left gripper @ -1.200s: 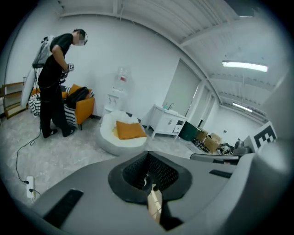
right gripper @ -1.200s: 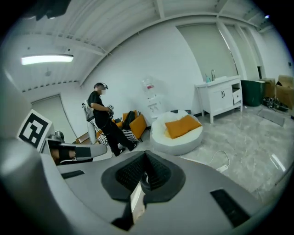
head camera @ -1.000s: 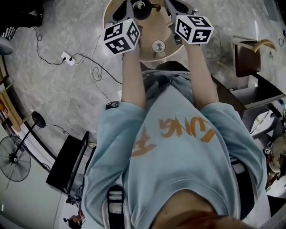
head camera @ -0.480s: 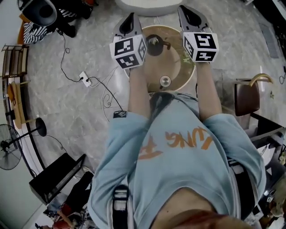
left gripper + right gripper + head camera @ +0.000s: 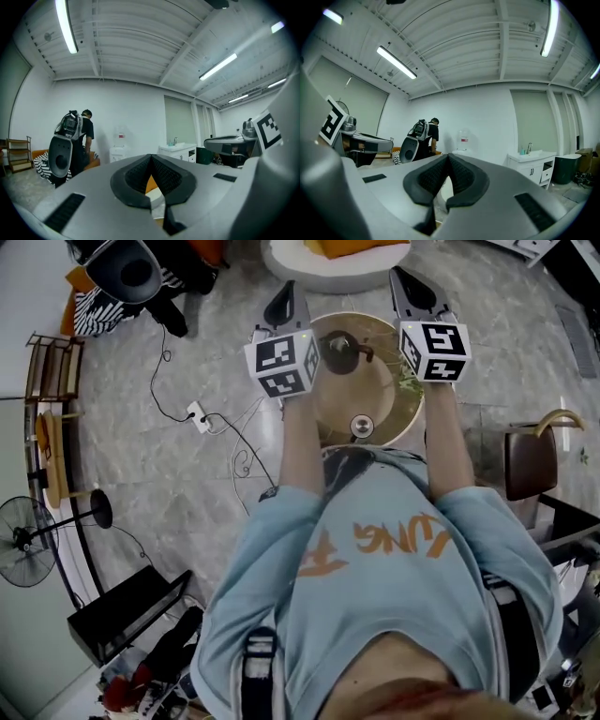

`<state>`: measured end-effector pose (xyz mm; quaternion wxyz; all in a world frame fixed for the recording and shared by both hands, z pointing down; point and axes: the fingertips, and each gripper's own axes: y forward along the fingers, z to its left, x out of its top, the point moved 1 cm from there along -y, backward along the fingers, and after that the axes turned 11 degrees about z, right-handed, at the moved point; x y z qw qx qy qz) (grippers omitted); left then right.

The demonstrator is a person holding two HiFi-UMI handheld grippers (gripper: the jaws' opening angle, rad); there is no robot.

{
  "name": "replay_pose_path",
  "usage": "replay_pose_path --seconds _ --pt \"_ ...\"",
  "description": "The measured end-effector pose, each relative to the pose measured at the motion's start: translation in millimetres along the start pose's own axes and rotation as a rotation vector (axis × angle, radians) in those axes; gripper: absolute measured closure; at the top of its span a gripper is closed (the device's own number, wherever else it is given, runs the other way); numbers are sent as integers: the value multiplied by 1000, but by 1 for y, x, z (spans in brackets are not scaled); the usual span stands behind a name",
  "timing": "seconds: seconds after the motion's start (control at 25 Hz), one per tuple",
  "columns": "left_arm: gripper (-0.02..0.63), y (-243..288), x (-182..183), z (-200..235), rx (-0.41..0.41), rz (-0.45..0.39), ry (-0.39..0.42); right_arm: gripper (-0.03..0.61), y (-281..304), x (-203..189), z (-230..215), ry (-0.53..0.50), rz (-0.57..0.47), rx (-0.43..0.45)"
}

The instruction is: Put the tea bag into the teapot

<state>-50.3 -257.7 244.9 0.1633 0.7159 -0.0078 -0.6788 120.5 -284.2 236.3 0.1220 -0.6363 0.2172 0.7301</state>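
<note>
Left hand-held gripper [image 5: 151, 158] — jaws together at the tips, nothing clamped, aimed level across the room. Dark teapot [image 5: 339, 351] sits on the round tabletop [image 5: 380, 409], between the two tools in the head view. Right hand-held gripper [image 5: 449, 158] — jaws together too, empty. Tea bag: can't make it out.
</note>
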Motion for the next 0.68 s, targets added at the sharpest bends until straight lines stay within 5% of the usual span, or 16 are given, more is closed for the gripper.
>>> replay_pose_path --seconds 0.68 --pt "589 16 -20 -16 -72 65 -3 565 -7 -1 -13 -18 -25 -56"
